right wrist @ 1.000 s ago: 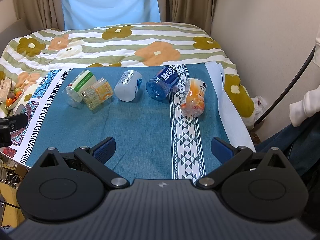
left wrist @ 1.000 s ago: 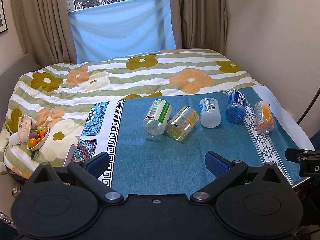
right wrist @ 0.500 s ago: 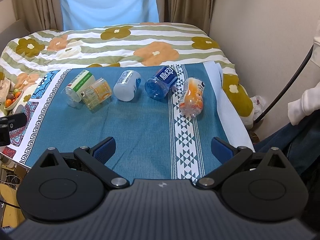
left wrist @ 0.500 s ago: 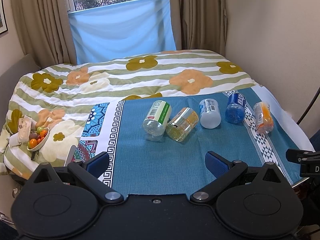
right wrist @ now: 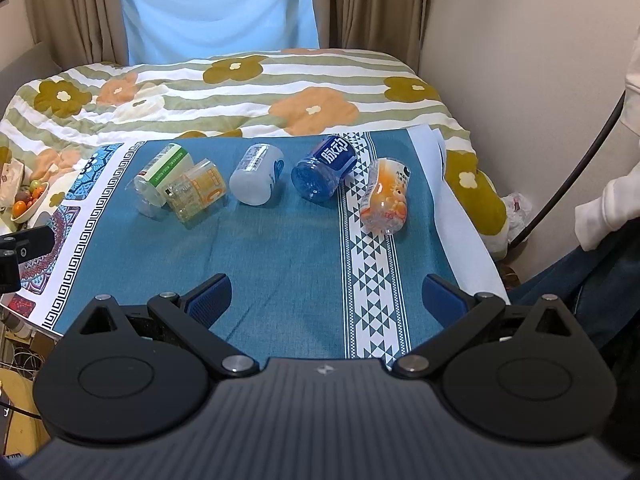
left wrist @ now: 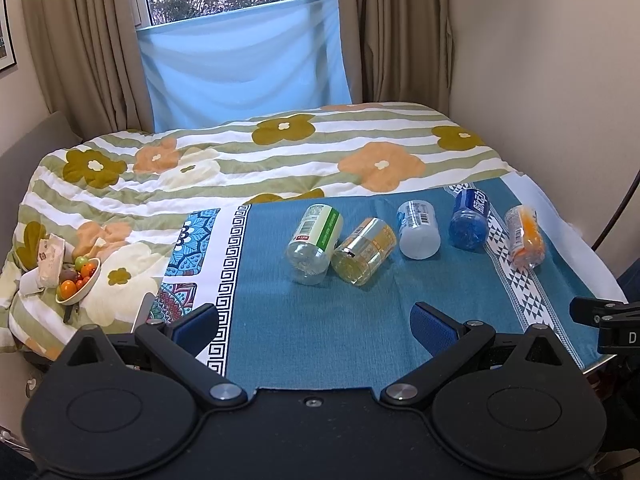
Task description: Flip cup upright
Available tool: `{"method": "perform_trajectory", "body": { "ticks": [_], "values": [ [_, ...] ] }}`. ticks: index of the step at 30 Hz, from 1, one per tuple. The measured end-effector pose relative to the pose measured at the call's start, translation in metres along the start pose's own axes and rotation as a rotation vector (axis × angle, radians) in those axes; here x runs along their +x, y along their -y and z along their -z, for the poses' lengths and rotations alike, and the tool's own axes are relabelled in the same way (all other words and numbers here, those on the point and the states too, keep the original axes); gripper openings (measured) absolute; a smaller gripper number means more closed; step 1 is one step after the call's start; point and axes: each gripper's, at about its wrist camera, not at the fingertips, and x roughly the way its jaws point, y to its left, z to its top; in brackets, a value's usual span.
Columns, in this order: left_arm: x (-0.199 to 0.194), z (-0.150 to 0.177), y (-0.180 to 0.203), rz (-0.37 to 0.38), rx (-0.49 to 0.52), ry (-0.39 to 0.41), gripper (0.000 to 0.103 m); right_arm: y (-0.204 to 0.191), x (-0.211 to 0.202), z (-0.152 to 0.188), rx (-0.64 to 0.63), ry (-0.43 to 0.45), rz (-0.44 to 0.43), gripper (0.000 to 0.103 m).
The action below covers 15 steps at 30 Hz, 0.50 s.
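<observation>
Several plastic cups lie on their sides in a row on a blue cloth [right wrist: 280,248] on the bed. From left: a green-labelled cup [left wrist: 316,238] [right wrist: 162,172], a yellow cup [left wrist: 364,250] [right wrist: 198,194] touching it, a white cup [left wrist: 418,228] [right wrist: 258,180], a blue cup [left wrist: 470,218] [right wrist: 326,168] and an orange cup [left wrist: 524,236] [right wrist: 386,196]. My left gripper [left wrist: 314,324] is open and empty, near the cloth's front edge. My right gripper [right wrist: 326,296] is open and empty, in front of the blue and orange cups.
A flowered quilt [left wrist: 240,160] covers the bed behind the cloth. A bowl of fruit [left wrist: 78,280] sits at the left. A wall [right wrist: 520,60] runs along the right, with a black cable [right wrist: 576,176] and a person's sleeve [right wrist: 612,200].
The right gripper has moved slightly forward toward the cups. The left gripper has hardly moved. The cups lie as before.
</observation>
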Motion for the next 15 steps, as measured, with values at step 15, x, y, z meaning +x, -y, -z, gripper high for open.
{"method": "perform_trajectory", "body": {
  "ticks": [15],
  "values": [
    [0.024,-0.027,0.023,0.028,0.037,-0.034,0.103,0.029,0.025,-0.032,0.046,-0.03,0.009,0.103]
  ]
}}
